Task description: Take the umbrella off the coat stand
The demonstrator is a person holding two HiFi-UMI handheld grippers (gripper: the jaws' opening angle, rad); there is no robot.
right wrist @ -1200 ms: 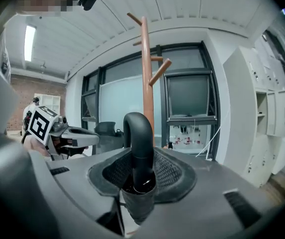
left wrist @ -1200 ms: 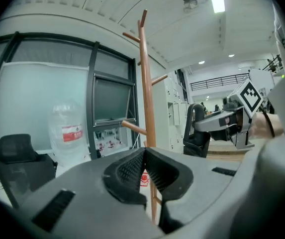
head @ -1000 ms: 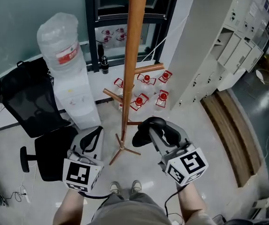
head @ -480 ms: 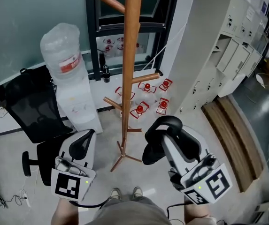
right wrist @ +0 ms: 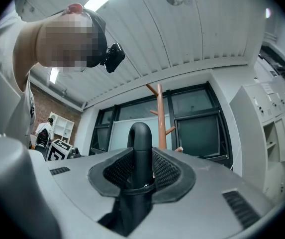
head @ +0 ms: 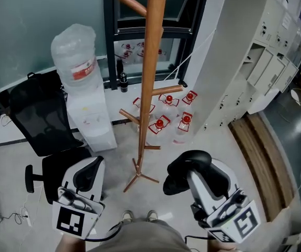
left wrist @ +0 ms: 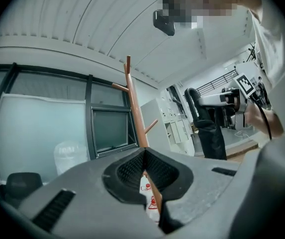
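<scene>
Since the umbrella [head: 172, 185] seems light but floppy, its stiff hooked handle [right wrist: 141, 133] is pinched by the closing right tongs [right wrist: 142, 158]; the left tongs [left wrist: 145, 156] are shut and empty.

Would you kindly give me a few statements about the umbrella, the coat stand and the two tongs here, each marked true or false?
1. The right tongs hold the umbrella by its curved handle. True; the jaws are closing on the handle between them.
2. The umbrella hangs from a peg of the coat stand. False: it is clear of the stand, held in the right tongs.
3. The left tongs grip the coat stand's pole. False: their jaws are together and hold nothing.
4. Red-capped bottles stand near the coat stand's base. True.
</scene>
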